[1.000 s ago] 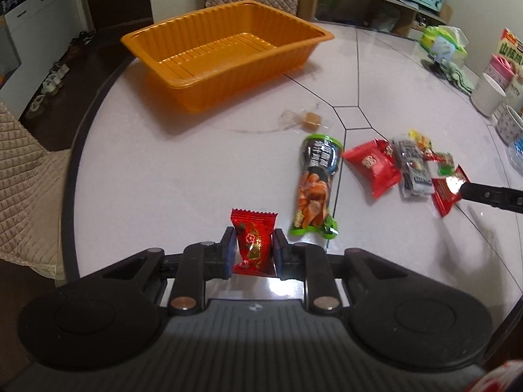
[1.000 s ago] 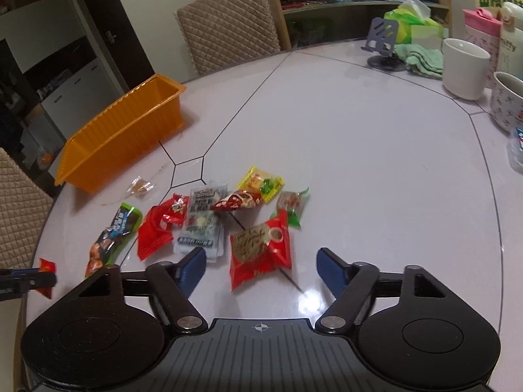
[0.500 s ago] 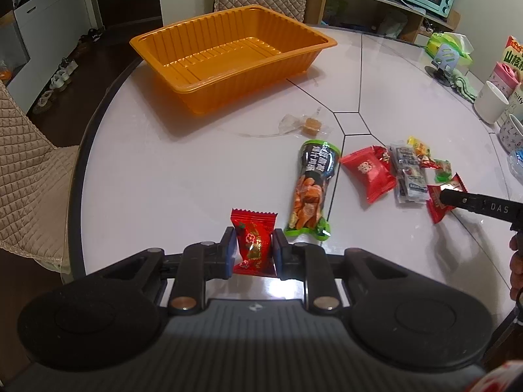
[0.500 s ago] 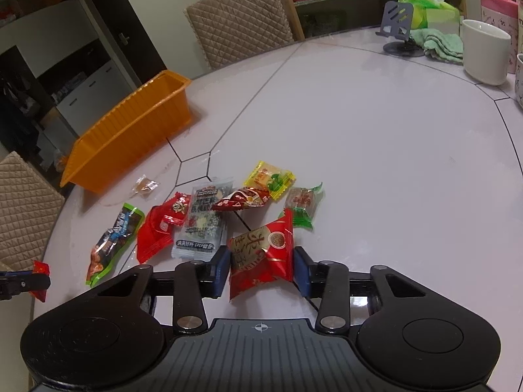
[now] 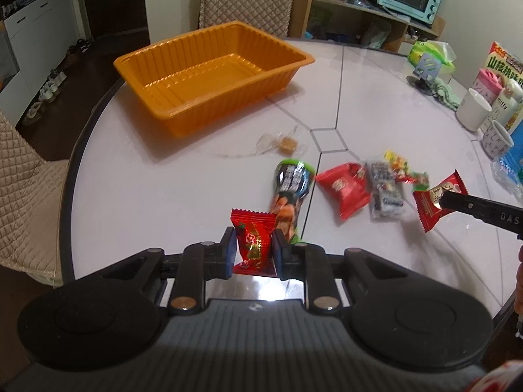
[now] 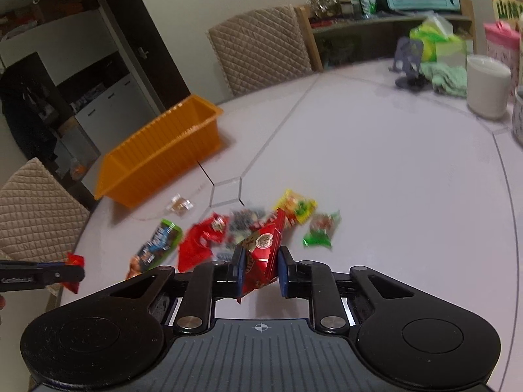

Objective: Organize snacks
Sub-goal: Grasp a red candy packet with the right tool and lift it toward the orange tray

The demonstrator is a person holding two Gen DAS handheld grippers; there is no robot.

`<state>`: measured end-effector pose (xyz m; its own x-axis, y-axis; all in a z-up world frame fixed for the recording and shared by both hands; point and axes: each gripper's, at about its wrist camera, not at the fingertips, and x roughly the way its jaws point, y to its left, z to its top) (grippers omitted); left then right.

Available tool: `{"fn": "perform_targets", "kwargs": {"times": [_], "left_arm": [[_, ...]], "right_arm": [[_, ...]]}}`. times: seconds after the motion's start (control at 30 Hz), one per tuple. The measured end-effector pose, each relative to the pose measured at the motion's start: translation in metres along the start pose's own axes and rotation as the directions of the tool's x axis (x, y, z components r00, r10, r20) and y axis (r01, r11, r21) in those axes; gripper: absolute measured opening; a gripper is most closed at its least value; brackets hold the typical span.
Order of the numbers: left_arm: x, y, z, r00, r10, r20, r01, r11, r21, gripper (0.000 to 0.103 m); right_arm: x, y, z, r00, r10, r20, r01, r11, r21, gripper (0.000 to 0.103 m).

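Right gripper [image 6: 260,269] has just clamped the red gold-seal packet [image 6: 261,251] and lifted it off the pile; left gripper [image 5: 252,251] still pinches red candy [image 5: 253,240]. Orange tray [image 5: 209,78] empty; both go there next.

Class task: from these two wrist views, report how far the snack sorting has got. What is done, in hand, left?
Done: nothing yet; the orange tray holds no snacks. In hand: the left gripper grips a small red candy, the right gripper a red packet. Left: the green-ended pack, another red pouch, the clear-wrapped candy and several small packets remain on the table.
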<state>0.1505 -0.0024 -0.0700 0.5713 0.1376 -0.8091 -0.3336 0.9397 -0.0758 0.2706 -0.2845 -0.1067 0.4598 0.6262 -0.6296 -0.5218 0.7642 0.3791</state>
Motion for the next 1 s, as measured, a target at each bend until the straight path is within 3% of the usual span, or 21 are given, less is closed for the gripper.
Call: {"fn": "perform_targets", "kwargs": {"times": [0.37, 0.73, 1.0], "left_arm": [[0.011, 0.000, 0.054, 0.998, -0.042, 0.054, 0.043, 0.999, -0.014, 0.021], [0.042, 0.031, 0.133, 0.993, -0.014, 0.117, 0.024, 0.996, -0.090, 0.021], [0.076, 0.055, 0.171, 0.995, 0.007, 0.102, 0.009, 0.988, -0.156, 0.021]], "right_arm": [[0.017, 0.041, 0.059, 0.997, 0.082, 0.006, -0.082, 0.996, -0.023, 0.020], [0.099, 0.103, 0.137, 0.983, 0.185, 0.020, -0.181, 0.977, -0.108, 0.020], [0.168, 0.140, 0.170, 0.978, 0.210, -0.014, -0.210, 0.966, -0.153, 0.020]]}}
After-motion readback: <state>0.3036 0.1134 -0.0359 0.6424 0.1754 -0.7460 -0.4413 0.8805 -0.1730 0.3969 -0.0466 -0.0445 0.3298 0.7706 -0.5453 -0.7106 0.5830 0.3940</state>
